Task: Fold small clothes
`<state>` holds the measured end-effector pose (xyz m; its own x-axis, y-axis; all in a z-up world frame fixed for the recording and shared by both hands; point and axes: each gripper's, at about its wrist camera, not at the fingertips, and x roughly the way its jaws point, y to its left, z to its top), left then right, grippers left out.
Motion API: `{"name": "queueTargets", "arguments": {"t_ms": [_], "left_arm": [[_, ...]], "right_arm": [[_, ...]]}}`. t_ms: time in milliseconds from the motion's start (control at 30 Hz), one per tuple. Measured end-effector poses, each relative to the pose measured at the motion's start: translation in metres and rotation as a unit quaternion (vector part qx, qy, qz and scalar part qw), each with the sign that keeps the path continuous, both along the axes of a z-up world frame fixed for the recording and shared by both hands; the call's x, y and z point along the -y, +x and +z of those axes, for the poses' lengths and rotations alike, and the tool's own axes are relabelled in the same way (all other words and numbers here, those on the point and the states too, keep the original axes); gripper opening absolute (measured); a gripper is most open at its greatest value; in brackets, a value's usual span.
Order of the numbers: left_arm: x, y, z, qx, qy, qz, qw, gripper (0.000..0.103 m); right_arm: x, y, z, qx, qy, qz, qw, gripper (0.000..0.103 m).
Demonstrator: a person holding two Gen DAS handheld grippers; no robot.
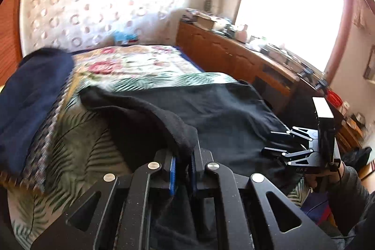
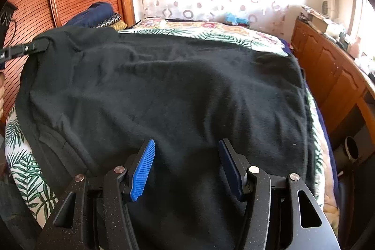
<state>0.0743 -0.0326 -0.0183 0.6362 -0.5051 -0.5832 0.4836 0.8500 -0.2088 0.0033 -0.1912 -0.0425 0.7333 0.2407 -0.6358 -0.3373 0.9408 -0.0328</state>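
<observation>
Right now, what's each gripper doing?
Left gripper: closed on an edge of the black garment, lifting it.
Right gripper: open over the garment, holding nothing.

Both grippers, left gripper (image 1: 182, 170) and right gripper (image 2: 187, 170), are black metal with round silver screws and bumpy blue pads (image 2: 143, 172) (dusty too). The sleeve (image 1: 349, 193) is grey.

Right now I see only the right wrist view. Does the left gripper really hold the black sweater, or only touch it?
Observer: It holds it. In the left wrist view the left gripper has its jaws shut on a fold of the black sweater.
Operator: Is that side lying flat?
Observer: No. The pinched fold is raised, and the leafy bed cover shows bare beside it.
</observation>
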Motion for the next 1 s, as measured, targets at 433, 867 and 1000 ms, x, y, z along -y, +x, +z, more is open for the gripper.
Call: {"name": "queueTargets", "arguments": {"t_ms": [433,867,1000], "left_arm": [[0.104,0.019,0.037,0.007,0.019,-0.113,0.9934,0.010],[0.097,0.021,0.011,-0.015,0.047,-0.106,0.9931,0.066],[0.067,0.023,0.003,-0.018,0.040,-0.068,0.9967,0.080]], "right_arm": [[0.051,-0.039,0.032,0.040,0.022,-0.049,0.998,0.059],[0.042,-0.026,0.025,0.028,0.032,-0.041,0.998,0.059],[0.029,-0.020,0.029,0.032,0.036,-0.025,0.999,0.059]]}}
